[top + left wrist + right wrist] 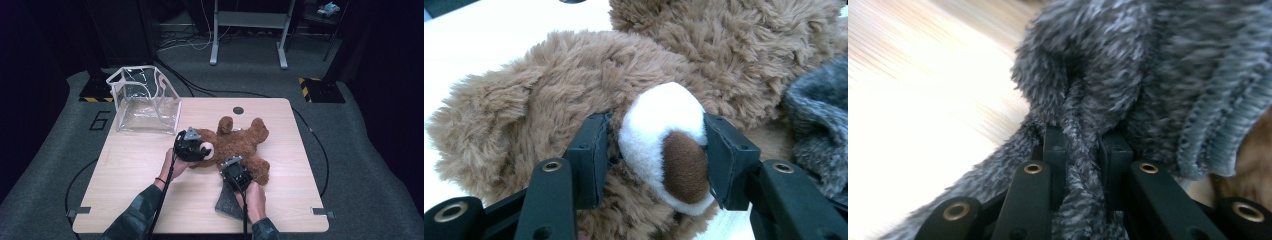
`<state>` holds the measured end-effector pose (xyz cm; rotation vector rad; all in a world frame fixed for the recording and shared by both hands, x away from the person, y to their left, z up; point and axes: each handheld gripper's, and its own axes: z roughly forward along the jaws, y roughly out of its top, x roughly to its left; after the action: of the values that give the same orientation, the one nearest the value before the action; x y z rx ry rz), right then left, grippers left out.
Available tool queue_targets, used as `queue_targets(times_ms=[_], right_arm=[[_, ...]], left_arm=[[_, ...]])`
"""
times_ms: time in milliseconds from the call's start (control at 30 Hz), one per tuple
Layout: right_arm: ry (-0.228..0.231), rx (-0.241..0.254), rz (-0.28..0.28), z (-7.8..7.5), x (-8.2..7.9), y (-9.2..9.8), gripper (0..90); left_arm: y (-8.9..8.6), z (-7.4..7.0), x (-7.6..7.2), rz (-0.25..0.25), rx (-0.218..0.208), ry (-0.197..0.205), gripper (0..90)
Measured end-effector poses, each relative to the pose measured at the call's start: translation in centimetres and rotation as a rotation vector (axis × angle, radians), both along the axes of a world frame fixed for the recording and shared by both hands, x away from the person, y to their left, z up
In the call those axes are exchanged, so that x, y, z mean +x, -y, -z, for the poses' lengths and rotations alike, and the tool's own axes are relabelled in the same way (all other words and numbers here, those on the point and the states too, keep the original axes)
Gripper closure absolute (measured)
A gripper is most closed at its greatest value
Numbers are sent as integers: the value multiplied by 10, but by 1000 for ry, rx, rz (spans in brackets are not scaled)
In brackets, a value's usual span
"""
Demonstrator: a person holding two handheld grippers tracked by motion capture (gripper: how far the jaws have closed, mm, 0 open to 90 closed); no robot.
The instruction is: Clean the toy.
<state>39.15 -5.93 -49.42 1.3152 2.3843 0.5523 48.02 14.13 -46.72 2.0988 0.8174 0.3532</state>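
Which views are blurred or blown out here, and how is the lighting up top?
Right gripper view: motion-smeared, table blown out to white streaks, grey knit cloth soft. Left gripper view: sharp on the teddy bear's muzzle, table overexposed. High view: table evenly lit, surroundings very dark, glints on the clear plastic bag.

probably a lab: floor cables (pixel 210 90), hazard-taped stands (pixel 320 90)
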Motion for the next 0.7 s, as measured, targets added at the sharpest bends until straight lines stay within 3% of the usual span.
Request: queue_targets(times_ms=[100,233,300,400,433,467,500,567,633,700], right_arm=[[28,49,-4,-6,-2,5,779],[68,79,-47,-19,1,-14,776],[76,107,-105,-23,4,-30,775],[96,105,-204,-17,10,-60,775],[93,115,-195,-13,13,-68,775],[83,148,-196,-8,17,-73,775],[71,189,-163,-3,20,-76,776],[79,250,-131,3,26,-74,777],[77,276,-104,4,29,-70,778],[79,263,-86,2,28,-65,779]], left_arm=[[1,-3,3,4,25,-13,482],[3,-4,5,3,27,-35,482],[4,-5,6,-4,23,-42,482],[4,-5,6,-2,29,-46,482],[4,-5,6,-6,26,-47,482],[3,-5,6,3,26,-52,482],[2,-5,6,6,25,-47,482],[2,-5,7,9,26,-41,482],[1,-4,7,11,17,-46,482],[0,-4,6,9,4,-53,482]])
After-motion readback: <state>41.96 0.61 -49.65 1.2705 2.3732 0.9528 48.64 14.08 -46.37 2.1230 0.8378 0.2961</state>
